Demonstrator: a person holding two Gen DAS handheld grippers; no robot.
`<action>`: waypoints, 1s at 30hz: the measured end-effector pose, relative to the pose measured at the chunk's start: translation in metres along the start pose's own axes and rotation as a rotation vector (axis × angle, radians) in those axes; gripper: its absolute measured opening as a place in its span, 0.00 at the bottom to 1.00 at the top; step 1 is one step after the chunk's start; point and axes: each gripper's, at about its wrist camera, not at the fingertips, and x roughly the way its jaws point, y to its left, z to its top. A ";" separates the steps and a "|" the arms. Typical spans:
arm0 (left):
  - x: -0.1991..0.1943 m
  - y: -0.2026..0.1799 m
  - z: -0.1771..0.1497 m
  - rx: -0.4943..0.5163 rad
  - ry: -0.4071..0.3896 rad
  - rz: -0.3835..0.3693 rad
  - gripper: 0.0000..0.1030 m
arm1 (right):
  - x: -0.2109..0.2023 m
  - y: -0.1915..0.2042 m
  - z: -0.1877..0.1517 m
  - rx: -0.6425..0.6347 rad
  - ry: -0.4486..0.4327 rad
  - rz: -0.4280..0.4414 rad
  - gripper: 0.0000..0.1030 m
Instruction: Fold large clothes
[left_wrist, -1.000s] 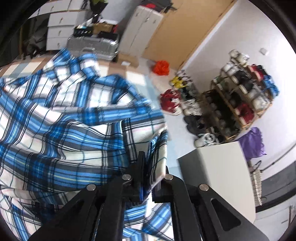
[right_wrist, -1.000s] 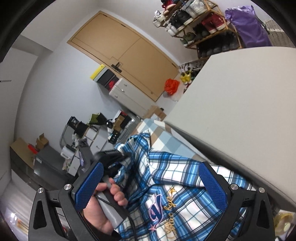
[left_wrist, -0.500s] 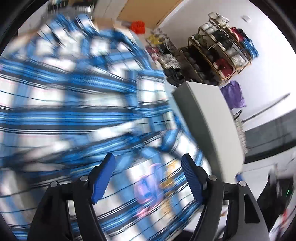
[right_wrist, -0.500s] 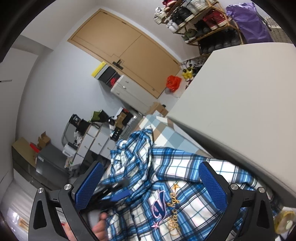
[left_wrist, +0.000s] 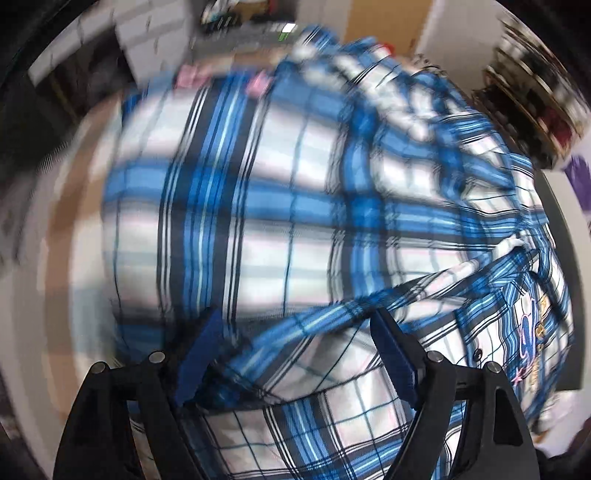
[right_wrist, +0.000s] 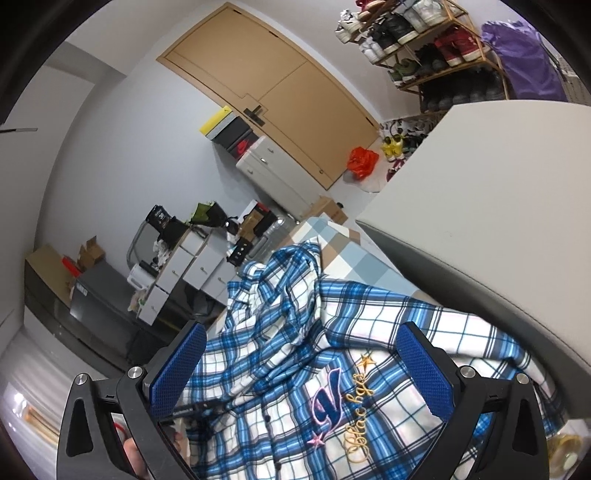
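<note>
One plaid shirt, two grippers, one shoe rack, one orange bag, one purple bag.

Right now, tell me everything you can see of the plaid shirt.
The plaid shirt is a large blue, white and black checked garment of thin woven cloth, with small dark buttons and an embroidered chest logo: a blue letter V, gold script and pink and gold stars. It lies crumpled and unfolded on a checked bed cover, one part bunched up toward the far end. Its right edge lies by a pale panel. Neither pair of jaws grips it.
</note>
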 end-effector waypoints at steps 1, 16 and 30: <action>0.005 0.005 -0.005 -0.032 0.010 -0.024 0.76 | 0.001 0.000 0.000 -0.006 0.000 -0.003 1.00; -0.065 0.051 -0.030 -0.190 -0.253 -0.301 0.77 | 0.059 0.122 0.001 -0.362 0.226 0.105 1.00; -0.021 0.085 -0.024 -0.373 -0.217 -0.458 0.77 | 0.353 0.234 -0.103 -0.750 0.753 -0.190 1.00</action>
